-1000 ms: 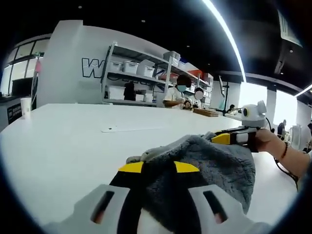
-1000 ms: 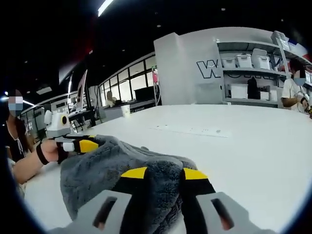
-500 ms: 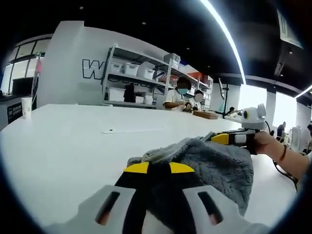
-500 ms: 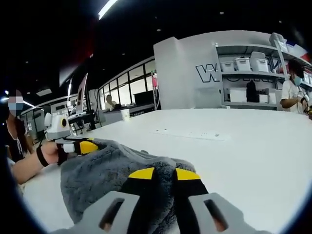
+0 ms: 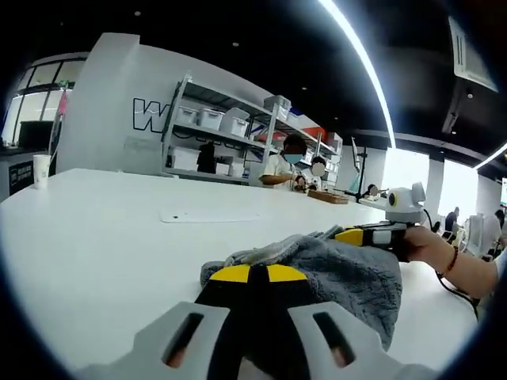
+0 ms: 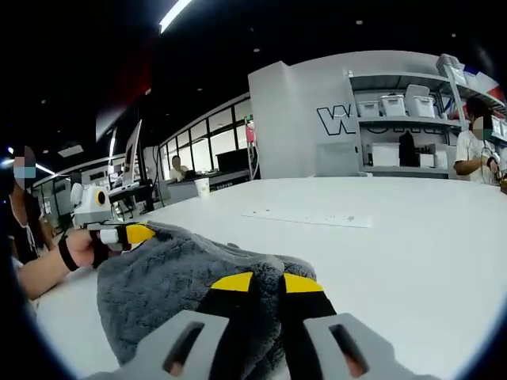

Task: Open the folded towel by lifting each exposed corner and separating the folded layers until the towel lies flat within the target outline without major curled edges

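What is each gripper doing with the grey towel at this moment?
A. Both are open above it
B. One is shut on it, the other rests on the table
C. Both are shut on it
C: the left gripper and the right gripper each have their yellow-tipped jaws closed on the towel.

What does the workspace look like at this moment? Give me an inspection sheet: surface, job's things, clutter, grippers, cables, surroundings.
Surface: white table, bare apart from the items below.
Job's things: grey towel, bunched and folded, not flat; no target outline can be made out.
Clutter: flat white sheet lying beyond the towel; white cup far off.
Grippers: left gripper and right gripper both shut on the towel, at opposite ends.
Cables: a dark cable trailing below the person's wrist.
Surroundings: shelves with white bins; people at a far table; ceiling light strips.
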Tool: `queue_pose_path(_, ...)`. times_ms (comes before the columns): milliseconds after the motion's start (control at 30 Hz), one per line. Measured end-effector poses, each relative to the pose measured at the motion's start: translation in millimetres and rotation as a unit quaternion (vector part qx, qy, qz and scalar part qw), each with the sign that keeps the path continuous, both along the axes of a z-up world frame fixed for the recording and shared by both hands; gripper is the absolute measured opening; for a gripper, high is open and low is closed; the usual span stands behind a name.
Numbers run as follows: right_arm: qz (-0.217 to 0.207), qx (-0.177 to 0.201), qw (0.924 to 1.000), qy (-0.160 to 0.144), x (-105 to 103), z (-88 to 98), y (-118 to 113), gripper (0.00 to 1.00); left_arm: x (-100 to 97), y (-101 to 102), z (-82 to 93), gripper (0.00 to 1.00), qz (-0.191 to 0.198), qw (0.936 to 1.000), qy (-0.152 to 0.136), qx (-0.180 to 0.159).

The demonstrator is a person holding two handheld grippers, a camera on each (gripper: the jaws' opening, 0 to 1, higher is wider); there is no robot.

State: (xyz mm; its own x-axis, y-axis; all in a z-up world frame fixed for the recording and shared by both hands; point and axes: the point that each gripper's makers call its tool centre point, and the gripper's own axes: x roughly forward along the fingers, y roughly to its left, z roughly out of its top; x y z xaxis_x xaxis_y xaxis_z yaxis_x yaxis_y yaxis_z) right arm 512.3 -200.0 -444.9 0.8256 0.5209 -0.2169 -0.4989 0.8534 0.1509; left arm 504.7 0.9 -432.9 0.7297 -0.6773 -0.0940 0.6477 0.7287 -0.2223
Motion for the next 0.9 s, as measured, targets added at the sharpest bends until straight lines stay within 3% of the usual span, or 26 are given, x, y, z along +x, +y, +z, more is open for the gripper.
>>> queue_pose_path(467, -0.008, -0.003, 1.0000, 0.000, -2.7, 4.3, -1.4, 0.03, -2.4, 6.8, 8.0, 0.02, 0.007, 0.9996, 0.003, -0.028)
queue_pose_path(900, -0.014, 0.009, 0.9998, -0.012, -8.6, 17.5, -3.4, 0.02, -6.4, 6.6, 12.7, 0.02, 0.002, 0.9998, -0.017, -0.012)
